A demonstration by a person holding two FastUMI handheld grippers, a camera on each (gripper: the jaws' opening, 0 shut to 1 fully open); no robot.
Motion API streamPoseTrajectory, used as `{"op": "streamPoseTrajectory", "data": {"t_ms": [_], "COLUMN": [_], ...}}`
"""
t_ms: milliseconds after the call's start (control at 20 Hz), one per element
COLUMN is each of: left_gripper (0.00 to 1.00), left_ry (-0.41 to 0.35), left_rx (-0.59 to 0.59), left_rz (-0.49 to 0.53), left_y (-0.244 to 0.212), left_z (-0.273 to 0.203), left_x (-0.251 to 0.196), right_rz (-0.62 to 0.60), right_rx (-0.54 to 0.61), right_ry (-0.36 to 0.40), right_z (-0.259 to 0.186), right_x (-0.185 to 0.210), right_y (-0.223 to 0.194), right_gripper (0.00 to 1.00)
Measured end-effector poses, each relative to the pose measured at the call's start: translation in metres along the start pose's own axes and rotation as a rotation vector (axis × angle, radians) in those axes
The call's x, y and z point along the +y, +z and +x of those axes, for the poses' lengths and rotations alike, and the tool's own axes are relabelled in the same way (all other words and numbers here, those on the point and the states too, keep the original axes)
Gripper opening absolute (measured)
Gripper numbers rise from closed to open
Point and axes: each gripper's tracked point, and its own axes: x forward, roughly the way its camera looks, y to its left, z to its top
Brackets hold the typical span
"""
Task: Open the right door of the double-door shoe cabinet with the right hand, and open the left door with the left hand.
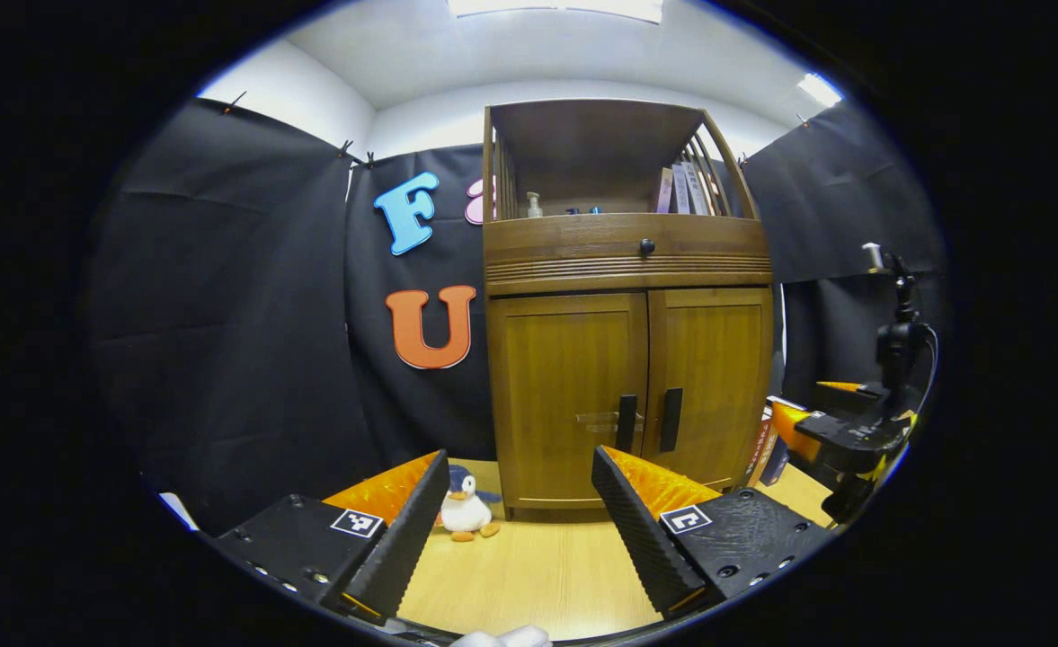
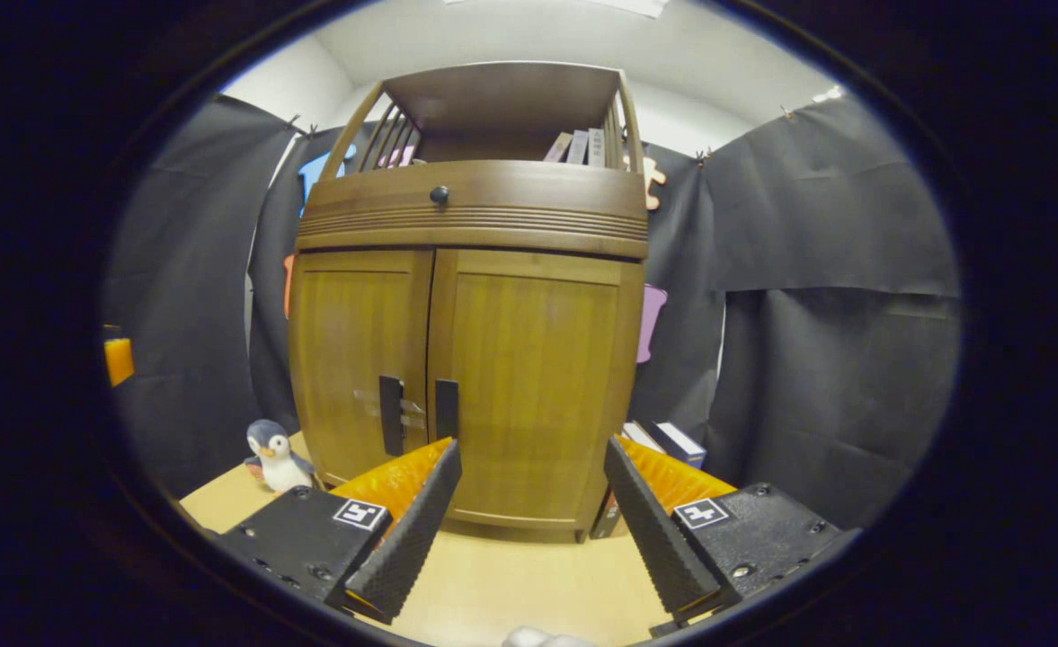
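Shoe cabinet (image 1: 627, 359) stands upright on the pale wooden floor (image 1: 537, 575), long axis vertical, front facing both cameras; in the left gripper view it sits at centre toward 1 o'clock, in the right gripper view at centre toward 11 o'clock. Two doors, both closed: left door (image 1: 569, 395) and right door (image 1: 713, 386), meeting at a vertical seam. Two dark bar handles, each vertical, side by side at the seam: left handle (image 1: 626, 422), right handle (image 1: 671, 419). One drawer band above the doors with one round knob (image 1: 646, 245). Open shelf on top holds one pump bottle (image 1: 534, 205) and a few leaning books (image 1: 686, 189). Left gripper (image 1: 520, 517) at 6 o'clock, fingers spread wide, holding nothing, well short of the cabinet. Right gripper (image 2: 533, 512) at 6 o'clock in its own view, likewise spread and empty, its gap lined on the right door; it also shows at 3 to 4 o'clock in the left gripper view. One plush penguin (image 1: 466, 508) stands on the floor just beside the cabinet's left front corner, clear of both handles. A couple of boxes or books (image 2: 663, 440) lean at the cabinet's right side. Nothing lies between the fingers and the doors.
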Motion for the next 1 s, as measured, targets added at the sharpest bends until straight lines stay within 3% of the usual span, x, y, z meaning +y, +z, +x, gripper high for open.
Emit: {"op": "streamPoseTrajectory", "data": {"t_ms": [550,900,1000], "left_gripper": [0.96,0.96,0.96], "left_ry": [0.133,0.183,0.195], "left_rx": [0.034,0.066,0.074], "left_rz": [-0.013,-0.02,-0.023], "left_y": [-0.016,-0.028,-0.031], "left_z": [-0.007,-0.011,-0.011], "left_x": [0.05,0.069,0.073], "right_rz": [-0.026,-0.039,-0.027], "right_rx": [0.07,0.143,0.166], "right_ry": [0.065,0.037,0.042], "right_z": [0.127,0.183,0.193], "right_x": [0.074,0.082,0.084], "right_y": [-0.024,-0.052,-0.057], "right_gripper": [1.0,1.0,0.96]}}
